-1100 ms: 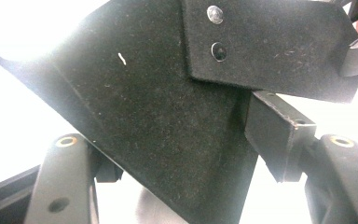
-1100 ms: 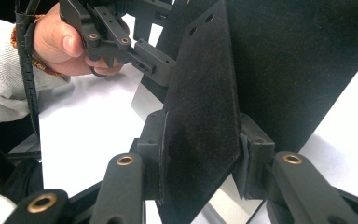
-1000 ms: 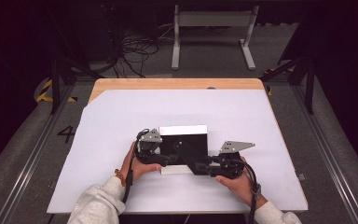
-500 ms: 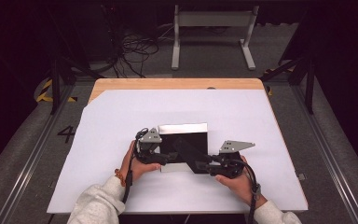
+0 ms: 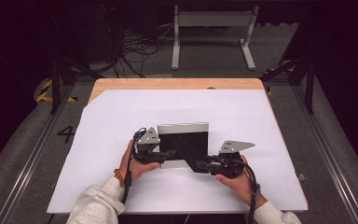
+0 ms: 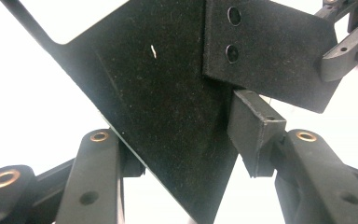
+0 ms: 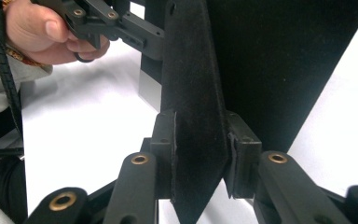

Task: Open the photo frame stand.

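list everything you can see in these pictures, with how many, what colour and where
Black felt sheet: one, black, near middle of the table, a flap folded over, held at both sides.
Grey panel: one, silver-grey, under the sheet, showing at its far edge.
White cover: one, white, over the table.
Table: one, wood strip bare at the far edge.
Stand: one, grey, on the floor beyond.
Cables: several, black, on the floor.
Left tongs: black, at the sheet's left edge.
Right tongs: black, clamped on the flap.

White-covered table (image 5: 121, 116), black folder (image 5: 186, 140)
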### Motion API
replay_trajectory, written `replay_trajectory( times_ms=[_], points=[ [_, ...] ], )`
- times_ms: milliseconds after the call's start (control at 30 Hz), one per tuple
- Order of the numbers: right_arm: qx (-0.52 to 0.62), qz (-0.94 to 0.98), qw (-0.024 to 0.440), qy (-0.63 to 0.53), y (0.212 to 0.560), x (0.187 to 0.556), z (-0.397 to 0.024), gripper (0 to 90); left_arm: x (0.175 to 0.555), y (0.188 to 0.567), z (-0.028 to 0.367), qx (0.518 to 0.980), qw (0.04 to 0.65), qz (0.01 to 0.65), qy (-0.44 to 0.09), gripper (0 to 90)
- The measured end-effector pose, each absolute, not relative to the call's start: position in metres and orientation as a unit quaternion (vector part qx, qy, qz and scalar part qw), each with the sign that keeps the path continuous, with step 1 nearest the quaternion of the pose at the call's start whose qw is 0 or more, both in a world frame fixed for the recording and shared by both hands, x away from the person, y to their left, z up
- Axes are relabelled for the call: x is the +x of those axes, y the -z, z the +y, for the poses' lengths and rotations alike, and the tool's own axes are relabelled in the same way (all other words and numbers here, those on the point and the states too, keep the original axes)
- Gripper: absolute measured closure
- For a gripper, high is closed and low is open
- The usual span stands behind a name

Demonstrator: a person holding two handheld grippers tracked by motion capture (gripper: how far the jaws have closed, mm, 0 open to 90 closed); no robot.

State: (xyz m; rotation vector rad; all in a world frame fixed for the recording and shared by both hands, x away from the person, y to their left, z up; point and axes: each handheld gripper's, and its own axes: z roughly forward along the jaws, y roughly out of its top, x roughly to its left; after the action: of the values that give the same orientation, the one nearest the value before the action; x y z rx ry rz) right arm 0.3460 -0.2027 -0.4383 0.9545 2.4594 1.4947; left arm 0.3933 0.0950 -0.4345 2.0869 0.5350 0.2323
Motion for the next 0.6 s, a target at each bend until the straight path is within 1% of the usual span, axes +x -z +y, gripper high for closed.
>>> replay_trajectory(
  times_ms=[100, 300, 600],
  points=[
    [0.313, 0.812, 0.055, -0.490, 0.438, 0.345, -0.203, 71.6, 0.391, 0.433, 0.095, 0.851, 0.468, 0.215, -0.104, 54.4],
    [0.308, 0.817, 0.056, -0.484, 0.439, 0.343, -0.202, 73.6, 0.385, 0.431, 0.095, 0.851, 0.465, 0.212, -0.119, 55.9],
    [0.302, 0.824, 0.061, -0.475, 0.438, 0.339, -0.201, 74.2, 0.379, 0.431, 0.095, 0.850, 0.467, 0.208, -0.128, 58.1]
  ],
)
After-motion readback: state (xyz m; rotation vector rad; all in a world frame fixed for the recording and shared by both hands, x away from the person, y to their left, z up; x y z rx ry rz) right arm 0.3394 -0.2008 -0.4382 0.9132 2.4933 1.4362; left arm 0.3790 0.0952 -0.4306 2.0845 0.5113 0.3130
